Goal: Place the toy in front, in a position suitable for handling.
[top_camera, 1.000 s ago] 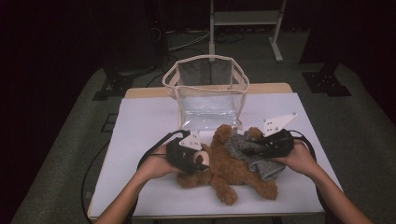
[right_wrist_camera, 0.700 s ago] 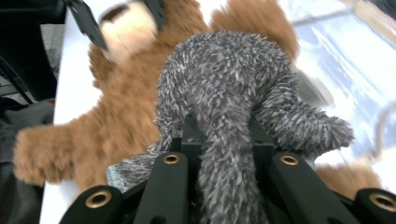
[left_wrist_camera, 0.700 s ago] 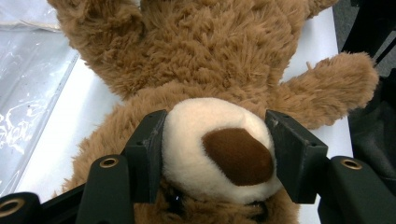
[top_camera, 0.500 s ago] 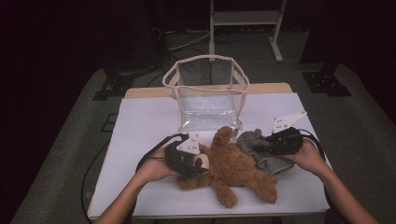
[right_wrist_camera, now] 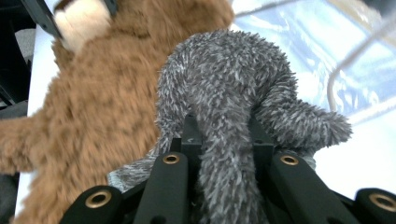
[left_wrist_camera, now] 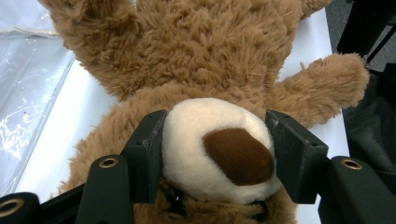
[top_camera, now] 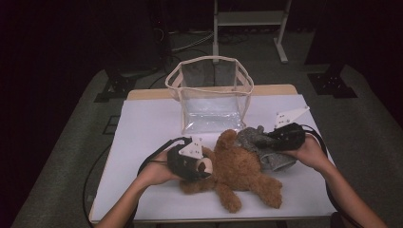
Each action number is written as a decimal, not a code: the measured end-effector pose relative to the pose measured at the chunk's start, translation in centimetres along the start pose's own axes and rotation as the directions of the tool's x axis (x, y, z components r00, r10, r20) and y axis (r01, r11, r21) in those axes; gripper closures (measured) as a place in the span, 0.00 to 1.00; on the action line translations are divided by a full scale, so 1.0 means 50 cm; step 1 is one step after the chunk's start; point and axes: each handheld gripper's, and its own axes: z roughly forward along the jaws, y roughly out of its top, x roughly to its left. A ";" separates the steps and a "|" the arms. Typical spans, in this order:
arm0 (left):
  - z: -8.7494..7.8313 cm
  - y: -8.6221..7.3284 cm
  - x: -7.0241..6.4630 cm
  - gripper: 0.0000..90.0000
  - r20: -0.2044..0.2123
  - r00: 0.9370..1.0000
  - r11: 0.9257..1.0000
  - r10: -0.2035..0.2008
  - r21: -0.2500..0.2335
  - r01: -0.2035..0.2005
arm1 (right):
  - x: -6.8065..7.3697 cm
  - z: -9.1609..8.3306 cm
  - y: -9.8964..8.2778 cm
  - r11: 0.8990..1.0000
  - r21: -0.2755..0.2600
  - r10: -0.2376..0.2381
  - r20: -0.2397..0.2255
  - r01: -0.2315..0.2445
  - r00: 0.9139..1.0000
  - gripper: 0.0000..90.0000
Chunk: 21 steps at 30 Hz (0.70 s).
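A brown teddy bear [top_camera: 240, 171] lies on its back on the white table [top_camera: 142, 123], head toward the left. My left gripper [top_camera: 202, 167] is shut on its cream muzzle [left_wrist_camera: 219, 147], one jaw on each side. A grey fuzzy plush toy [top_camera: 261, 145] lies against the bear's right side. My right gripper [top_camera: 266, 140] is shut on a limb of that grey toy [right_wrist_camera: 226, 140], squeezed between its jaws. The bear [right_wrist_camera: 93, 116] sits to the left in the right gripper view.
A clear plastic bag [top_camera: 211, 97] with a beige rim stands open at the back middle of the table, just behind both toys. Cables trail from each gripper. A metal stand [top_camera: 249, 23] is on the floor beyond the table.
My right gripper has drawn the grey toy a little to the right and toward the back, away from the bear. The left gripper has stayed on the bear's muzzle.
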 end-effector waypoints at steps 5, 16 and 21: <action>0.001 0.001 0.000 0.45 0.001 1.000 1.000 0.001 -0.003 -0.001 | -0.013 -0.035 -0.053 0.998 -0.004 0.058 0.029 -0.058 0.998 0.83; 0.005 0.005 0.006 0.45 0.005 1.000 1.000 0.000 -0.006 0.000 | 0.002 -0.025 0.005 1.000 -0.025 0.004 -0.005 -0.004 1.000 0.83; 0.005 0.007 0.019 0.45 0.002 1.000 1.000 -0.019 -0.001 0.019 | 0.023 0.016 0.025 0.999 -0.022 -0.033 -0.051 0.032 0.998 0.83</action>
